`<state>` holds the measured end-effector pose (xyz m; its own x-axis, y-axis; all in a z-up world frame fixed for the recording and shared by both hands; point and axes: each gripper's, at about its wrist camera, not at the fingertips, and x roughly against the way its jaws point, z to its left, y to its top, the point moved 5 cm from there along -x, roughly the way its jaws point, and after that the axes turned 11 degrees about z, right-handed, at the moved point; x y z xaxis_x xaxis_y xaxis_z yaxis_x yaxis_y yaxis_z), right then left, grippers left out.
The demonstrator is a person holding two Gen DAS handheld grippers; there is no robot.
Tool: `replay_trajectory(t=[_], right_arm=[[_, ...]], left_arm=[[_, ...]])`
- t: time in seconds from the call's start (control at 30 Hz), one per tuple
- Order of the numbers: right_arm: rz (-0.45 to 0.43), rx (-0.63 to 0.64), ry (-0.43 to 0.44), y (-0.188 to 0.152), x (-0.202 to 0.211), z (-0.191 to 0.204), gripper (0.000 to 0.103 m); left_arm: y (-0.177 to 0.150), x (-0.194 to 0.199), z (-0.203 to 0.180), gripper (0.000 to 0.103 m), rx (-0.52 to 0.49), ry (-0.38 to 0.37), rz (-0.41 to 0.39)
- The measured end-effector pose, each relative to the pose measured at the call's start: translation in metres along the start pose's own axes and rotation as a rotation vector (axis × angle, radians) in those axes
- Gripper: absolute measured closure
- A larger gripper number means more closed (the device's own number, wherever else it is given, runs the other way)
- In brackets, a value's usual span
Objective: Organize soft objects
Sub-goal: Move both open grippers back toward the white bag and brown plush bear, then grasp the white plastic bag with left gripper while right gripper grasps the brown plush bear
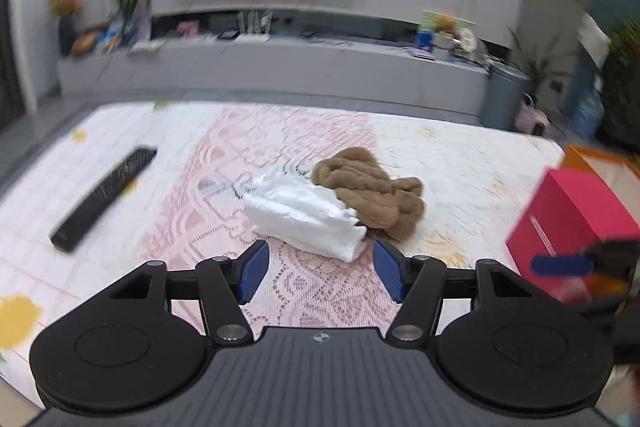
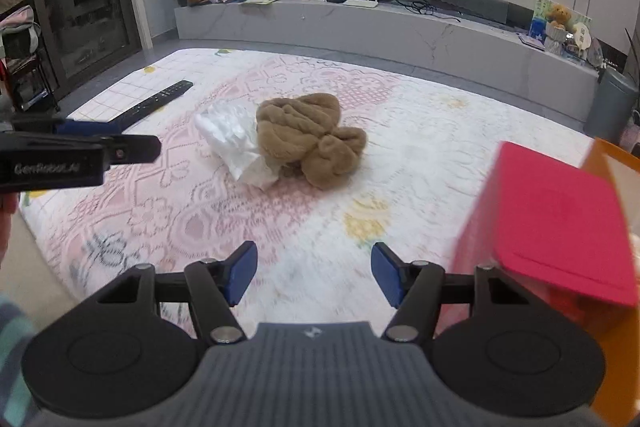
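Observation:
A crumpled brown fuzzy cloth (image 1: pixel 372 193) (image 2: pixel 310 137) lies mid-table, touching a crumpled white cloth (image 1: pixel 306 217) (image 2: pixel 236 143) on its left. My left gripper (image 1: pixel 320 273) is open and empty, just short of the white cloth. It also shows from the side in the right wrist view (image 2: pixel 120 143). My right gripper (image 2: pixel 314 277) is open and empty, hovering above the tablecloth well short of both cloths. Its blue tip shows in the left wrist view (image 1: pixel 564 264).
A red box (image 1: pixel 568 217) (image 2: pixel 560 223) stands at the right with an orange bag (image 2: pixel 612 163) behind it. A black remote (image 1: pixel 106 193) (image 2: pixel 154 103) lies at the left on the lace tablecloth (image 2: pixel 440 155). A TV bench stands beyond the table.

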<state>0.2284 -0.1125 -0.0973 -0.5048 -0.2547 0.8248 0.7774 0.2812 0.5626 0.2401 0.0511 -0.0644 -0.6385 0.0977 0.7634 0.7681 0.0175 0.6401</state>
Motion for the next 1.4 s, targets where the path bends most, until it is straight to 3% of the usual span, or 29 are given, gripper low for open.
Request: replay_trajectory(t=[0.03, 0.2, 0.33, 0.4, 0.47, 0.6, 0.7, 0.8, 0.9, 0.97, 1.17, 1.27, 1.4], right_arm=[[0.005, 0.006, -0.002, 0.004, -0.009, 0.002, 0.040], [0.012, 0.025, -0.030, 0.023, -0.049, 0.001, 0.040], [0.016, 0.054, -0.050, 0.047, -0.079, -0.002, 0.040], [0.012, 0.072, -0.071, 0.064, -0.093, -0.004, 0.040], [0.018, 0.082, -0.080, 0.077, -0.104, -0.005, 0.030], [0.012, 0.130, -0.100, 0.094, -0.120, -0.001, 0.023], [-0.009, 0.228, -0.138, 0.102, -0.125, 0.010, 0.012], [-0.025, 0.303, -0.172, 0.109, -0.134, 0.018, 0.013], [-0.013, 0.303, -0.157, 0.112, -0.145, 0.019, 0.027], [-0.005, 0.310, -0.162, 0.110, -0.151, 0.021, 0.041], [0.014, 0.293, -0.155, 0.099, -0.157, 0.018, 0.063], [0.010, 0.265, -0.135, 0.094, -0.156, 0.011, 0.067], [0.018, 0.239, -0.120, 0.097, -0.155, 0.009, 0.068]], left_arm=[[0.003, -0.007, 0.004, 0.023, 0.017, 0.000, 0.011], [0.010, -0.042, 0.022, 0.021, 0.224, -0.065, 0.108], [0.018, -0.067, 0.031, 0.019, 0.360, -0.033, 0.146], [0.023, -0.079, 0.028, 0.019, 0.359, -0.024, 0.163], [0.026, -0.086, 0.027, 0.018, 0.367, -0.029, 0.163], [0.026, -0.098, 0.030, 0.019, 0.377, -0.020, 0.164], [0.021, -0.106, 0.031, 0.024, 0.308, 0.007, 0.173], [0.023, -0.109, 0.027, 0.030, 0.254, 0.039, 0.165], [0.026, -0.108, 0.026, 0.027, 0.261, -0.029, 0.157], [0.027, -0.107, 0.024, 0.019, 0.259, -0.066, 0.144], [0.025, -0.111, 0.028, 0.013, 0.352, -0.186, 0.138], [0.025, -0.118, 0.028, 0.012, 0.385, -0.213, 0.138], [0.021, -0.126, 0.021, 0.016, 0.320, -0.166, 0.145]])
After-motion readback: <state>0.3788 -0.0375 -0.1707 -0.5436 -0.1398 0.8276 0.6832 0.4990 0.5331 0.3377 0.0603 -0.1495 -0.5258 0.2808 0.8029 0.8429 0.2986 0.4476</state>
